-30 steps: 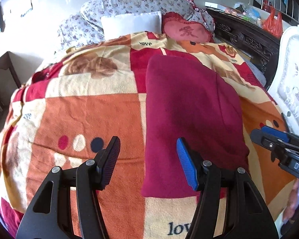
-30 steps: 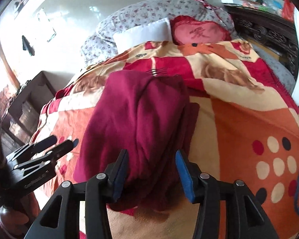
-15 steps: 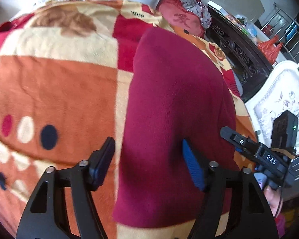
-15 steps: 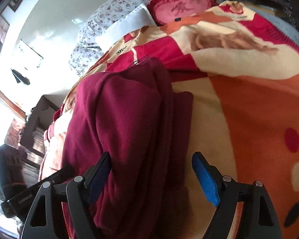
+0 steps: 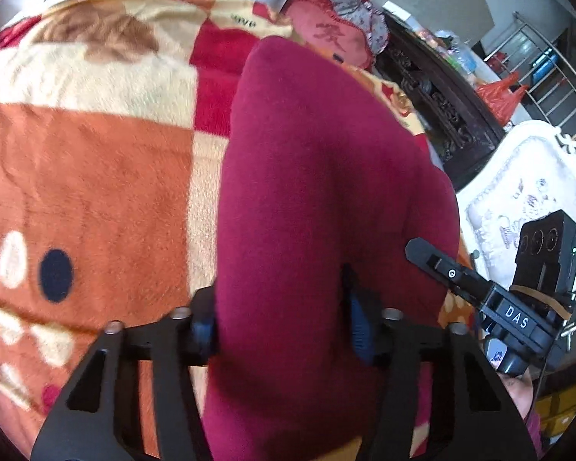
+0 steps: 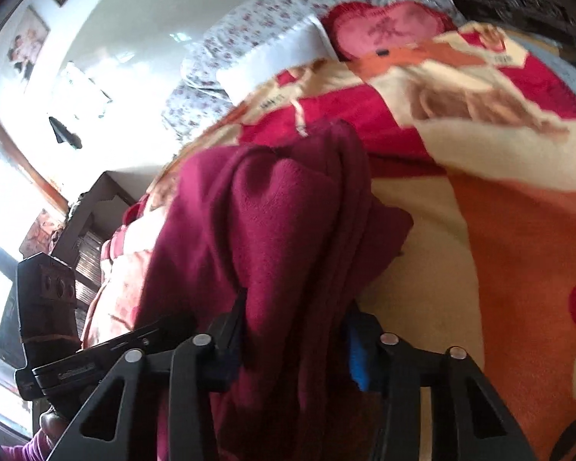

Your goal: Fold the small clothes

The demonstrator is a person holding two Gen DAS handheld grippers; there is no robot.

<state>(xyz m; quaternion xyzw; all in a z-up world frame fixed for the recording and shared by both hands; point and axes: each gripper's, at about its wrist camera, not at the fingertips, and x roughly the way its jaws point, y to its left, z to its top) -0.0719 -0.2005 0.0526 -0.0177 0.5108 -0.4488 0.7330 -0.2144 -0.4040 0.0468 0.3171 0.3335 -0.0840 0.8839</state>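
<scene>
Maroon garment (image 5: 318, 199), folded lengthwise, lying on the patterned blanket (image 5: 96, 176) of the bed near its foot edge. Left gripper (image 5: 284, 330) clamped on the garment's near end; right gripper (image 6: 293, 340) clamped on the same end, bunched layers between its fingers. Pillows (image 6: 384, 30) at the head edge.

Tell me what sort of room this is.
Most likely a home bedroom: a bed covered by a patchwork fleece blanket, pillows including a white pillow at its head, and a dark carved wooden headboard alongside.
</scene>
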